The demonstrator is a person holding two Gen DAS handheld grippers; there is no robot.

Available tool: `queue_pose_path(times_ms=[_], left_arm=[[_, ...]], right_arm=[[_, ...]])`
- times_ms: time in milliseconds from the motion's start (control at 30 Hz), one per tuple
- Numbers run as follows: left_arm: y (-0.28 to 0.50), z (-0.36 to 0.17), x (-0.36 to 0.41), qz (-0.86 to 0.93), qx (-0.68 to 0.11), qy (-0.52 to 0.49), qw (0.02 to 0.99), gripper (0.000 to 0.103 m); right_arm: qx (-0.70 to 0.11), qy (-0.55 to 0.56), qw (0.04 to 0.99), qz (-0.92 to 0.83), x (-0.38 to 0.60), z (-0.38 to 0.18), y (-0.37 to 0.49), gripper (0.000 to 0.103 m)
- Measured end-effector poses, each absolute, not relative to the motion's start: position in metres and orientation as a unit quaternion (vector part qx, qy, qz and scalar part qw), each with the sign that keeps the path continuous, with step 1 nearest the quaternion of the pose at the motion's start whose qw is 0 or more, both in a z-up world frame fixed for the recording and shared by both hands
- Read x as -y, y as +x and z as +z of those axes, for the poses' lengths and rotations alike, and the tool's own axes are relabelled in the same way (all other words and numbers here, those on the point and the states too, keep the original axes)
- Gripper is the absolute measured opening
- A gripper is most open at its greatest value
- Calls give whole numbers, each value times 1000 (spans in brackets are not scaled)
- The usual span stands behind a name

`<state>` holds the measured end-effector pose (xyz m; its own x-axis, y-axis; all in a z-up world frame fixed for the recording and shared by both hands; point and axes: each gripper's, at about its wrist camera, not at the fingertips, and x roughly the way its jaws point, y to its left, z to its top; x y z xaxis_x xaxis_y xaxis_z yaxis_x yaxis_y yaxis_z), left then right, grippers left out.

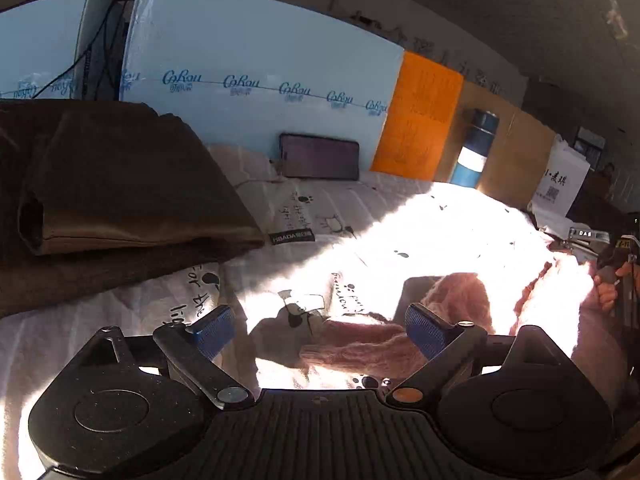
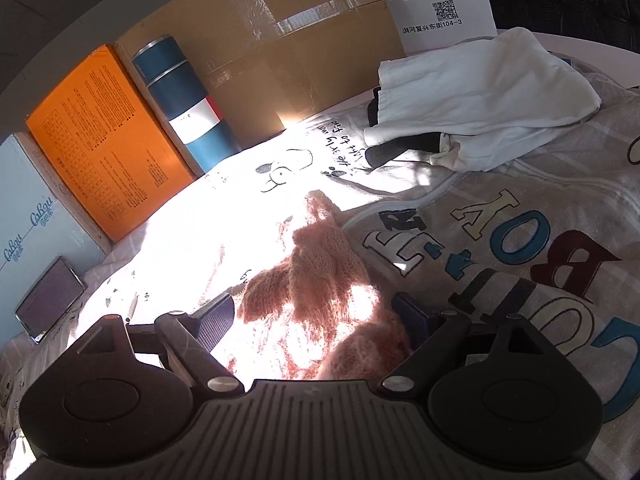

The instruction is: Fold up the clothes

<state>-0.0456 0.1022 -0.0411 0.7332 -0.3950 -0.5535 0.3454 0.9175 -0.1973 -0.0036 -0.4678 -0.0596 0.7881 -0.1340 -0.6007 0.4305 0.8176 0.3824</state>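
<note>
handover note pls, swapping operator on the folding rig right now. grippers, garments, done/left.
Left hand-held gripper: open, holding nothing, over the pink knit.
Right hand-held gripper: open, pink knit between its jaws, not clamped.
Done, it seems: folded brown garment at the left of the bed.
Left: pink knit still rumpled on the printed sheet; grey lettered sweatshirt and white garment lie unfolded to its right.
</note>
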Motion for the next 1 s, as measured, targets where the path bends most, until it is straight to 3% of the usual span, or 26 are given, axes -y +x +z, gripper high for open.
queue_pose_path(times_ms=[33, 100, 167, 233, 267, 367, 633, 767, 1000], left_arm=[[-38, -46, -92, -207, -324, -26, 923, 93], [-31, -55, -73, -220, -343, 9, 913, 84], [-34, -59, -57, -230, -333, 45, 913, 43], [-37, -58, -50, -241, -321, 50, 915, 22], [-38, -55, -47, -241, -312, 51, 918, 21], [-32, -42, -44, -216, -271, 61, 936, 19], [28, 7, -32, -202, -166, 11, 965, 18], [77, 3, -24, -189, -204, -23, 960, 19], [141, -37, -41, -100, -294, -89, 946, 24]], right_arm=[[-288, 248, 911, -160, 465, -60, -3, 76], [-292, 226, 915, -163, 459, -60, -4, 58], [-291, 213, 921, -150, 454, -60, -7, 46], [-288, 194, 928, -135, 448, -61, -8, 33], [-285, 189, 931, -130, 446, -61, -9, 25], [-253, 195, 939, -124, 448, -56, -8, 20], [-141, 191, 960, -152, 454, -21, -7, 17], [-127, 194, 955, -183, 462, -18, -2, 17], [-179, 213, 936, -217, 481, -54, 9, 17]])
